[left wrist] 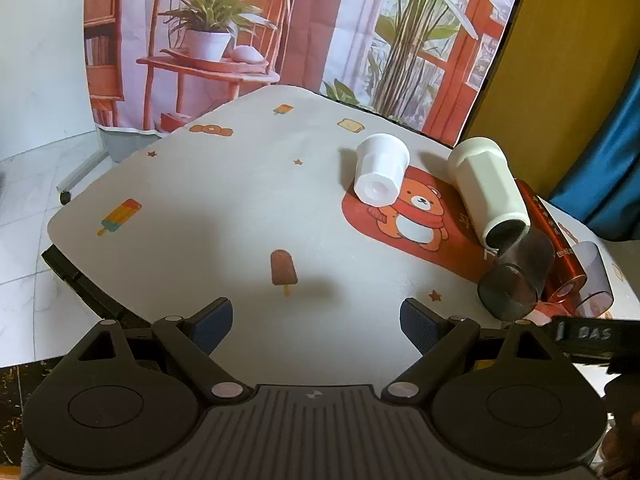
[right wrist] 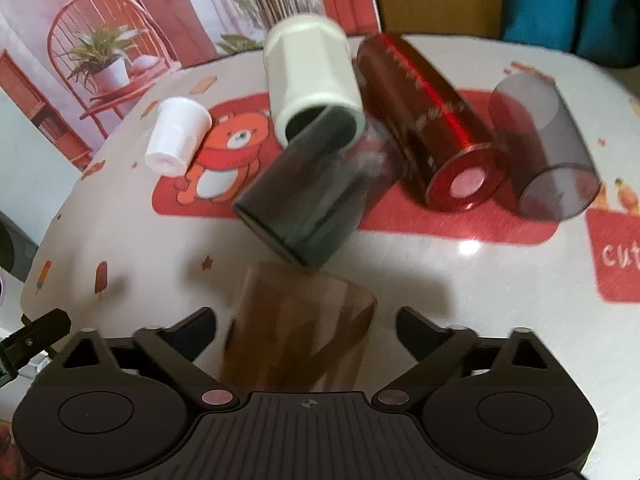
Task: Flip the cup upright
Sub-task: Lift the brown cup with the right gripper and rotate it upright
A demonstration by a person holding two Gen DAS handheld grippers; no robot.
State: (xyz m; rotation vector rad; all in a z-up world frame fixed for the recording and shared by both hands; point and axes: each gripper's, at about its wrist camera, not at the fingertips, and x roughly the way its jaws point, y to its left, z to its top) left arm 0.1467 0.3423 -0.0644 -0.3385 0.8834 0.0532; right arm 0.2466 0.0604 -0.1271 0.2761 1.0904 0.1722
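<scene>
Between the spread fingers of the right gripper [right wrist: 306, 330] sits a brown see-through cup [right wrist: 300, 332], blurred, apparently standing, neither finger clearly touching it, which looks like a cup just set upright or about to be gripped. Beyond it, on their sides on the table [right wrist: 440, 272], lie a dark smoky cup [right wrist: 308, 196], a cream cup [right wrist: 310, 80], a red cup [right wrist: 432, 124], a grey cup [right wrist: 544, 144] and a small white cup [right wrist: 176, 138], probably waiting their turn. Left gripper [left wrist: 316, 322] hangs open over bare tablecloth, holding nothing.
</scene>
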